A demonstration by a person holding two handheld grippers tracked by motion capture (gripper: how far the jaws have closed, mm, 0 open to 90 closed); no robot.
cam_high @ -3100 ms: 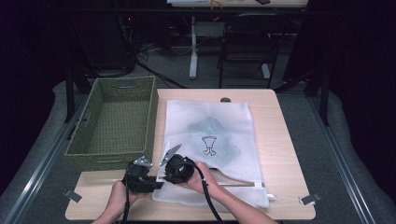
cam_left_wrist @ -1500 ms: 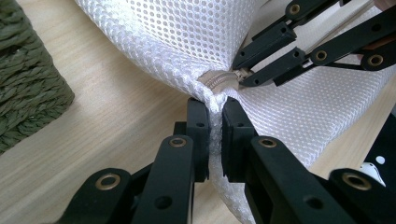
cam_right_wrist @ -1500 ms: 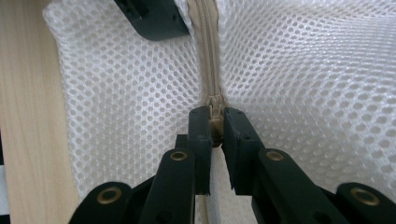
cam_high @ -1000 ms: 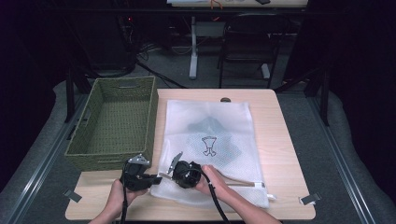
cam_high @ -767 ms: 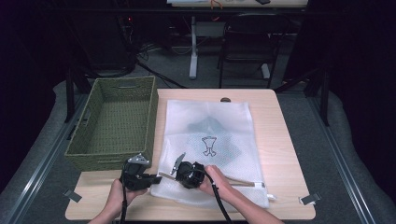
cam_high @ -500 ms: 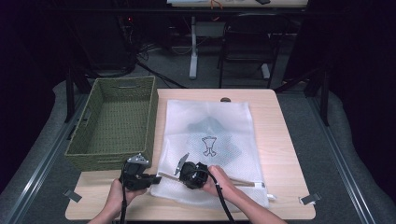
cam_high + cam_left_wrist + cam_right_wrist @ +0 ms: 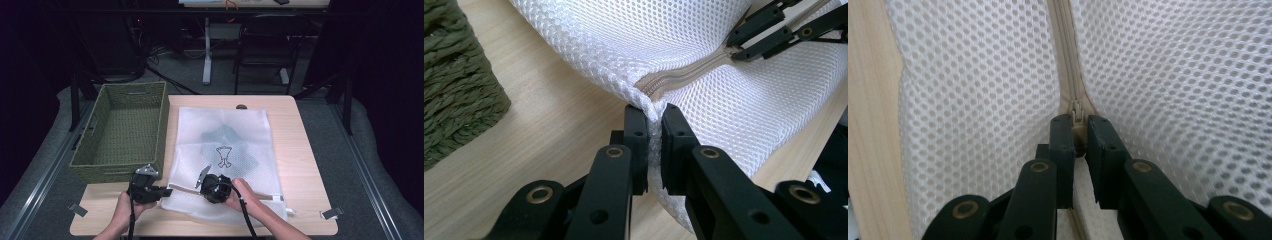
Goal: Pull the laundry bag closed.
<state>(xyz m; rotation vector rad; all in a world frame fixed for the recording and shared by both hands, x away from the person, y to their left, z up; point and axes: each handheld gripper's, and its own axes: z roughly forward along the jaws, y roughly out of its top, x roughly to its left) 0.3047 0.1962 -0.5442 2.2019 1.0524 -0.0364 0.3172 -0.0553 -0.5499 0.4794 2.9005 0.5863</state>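
Note:
A white mesh bag lies flat on the wooden table, with a dark printed garment inside it. Its zipper runs along the near edge. My left gripper is shut on the bag's near left corner, right at the end of the zipper. A short way to its right, my right gripper points back toward the left one. It is shut on the beige zipper pull, with mesh on both sides of it. In the left gripper view, the right gripper's fingertips lie on the zipper line.
A green woven basket stands on the table's left side, close to the left gripper. Bare table lies to the right of the bag. Chairs and desk legs stand beyond the far edge.
My right gripper has slid to the right along the bag's near edge, still shut on the zipper pull. The left gripper has stayed at the corner.

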